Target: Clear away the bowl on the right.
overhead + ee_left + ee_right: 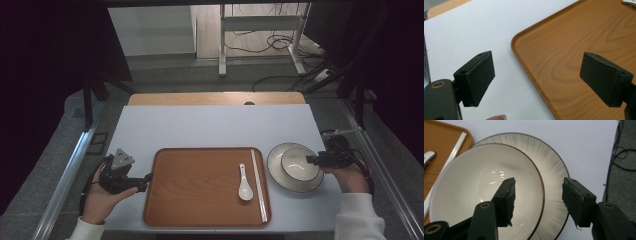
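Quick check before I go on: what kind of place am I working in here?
Probably a lab or test workspace set up as a dining table: a white-covered table with a wooden tray, bowl on a plate, plus loose floor cables and a metal desk frame behind.

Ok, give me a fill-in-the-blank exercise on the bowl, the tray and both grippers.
1. The bowl sits on a ____.
2. The right gripper has its jaws astride the bowl's ____, not pressing on it.
3. On the tray, the spoon lies beside a pair of ____.
4. The left gripper has its jaws ____ over the tray's near corner.

Missing words: plate; rim; chopsticks; open
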Tool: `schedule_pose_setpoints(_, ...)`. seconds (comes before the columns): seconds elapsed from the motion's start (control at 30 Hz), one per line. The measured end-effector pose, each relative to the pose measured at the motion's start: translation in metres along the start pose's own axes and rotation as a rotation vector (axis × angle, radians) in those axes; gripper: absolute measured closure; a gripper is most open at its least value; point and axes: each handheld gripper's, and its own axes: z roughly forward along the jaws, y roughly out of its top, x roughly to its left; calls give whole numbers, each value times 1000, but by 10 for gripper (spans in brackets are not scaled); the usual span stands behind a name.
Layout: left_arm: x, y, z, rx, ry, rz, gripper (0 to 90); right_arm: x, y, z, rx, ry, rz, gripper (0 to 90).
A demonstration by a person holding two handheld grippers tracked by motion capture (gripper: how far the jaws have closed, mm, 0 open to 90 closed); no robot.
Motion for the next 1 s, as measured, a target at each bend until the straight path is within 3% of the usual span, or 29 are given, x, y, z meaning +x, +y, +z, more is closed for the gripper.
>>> schedule_pose_setpoints(0.23,1,-1,-3,-3,6,-4,123,-2,-1,13,62,35,-5,604)
schedule_pose_setpoints(0.43,1,-2,-2,0,5,-5,123,-3,-3,19,102,22,-16,803)
schedule_pose_setpoints(1.0,1,-2,-1,-2,6,-11,123,0,0,18,72,27,1,835)
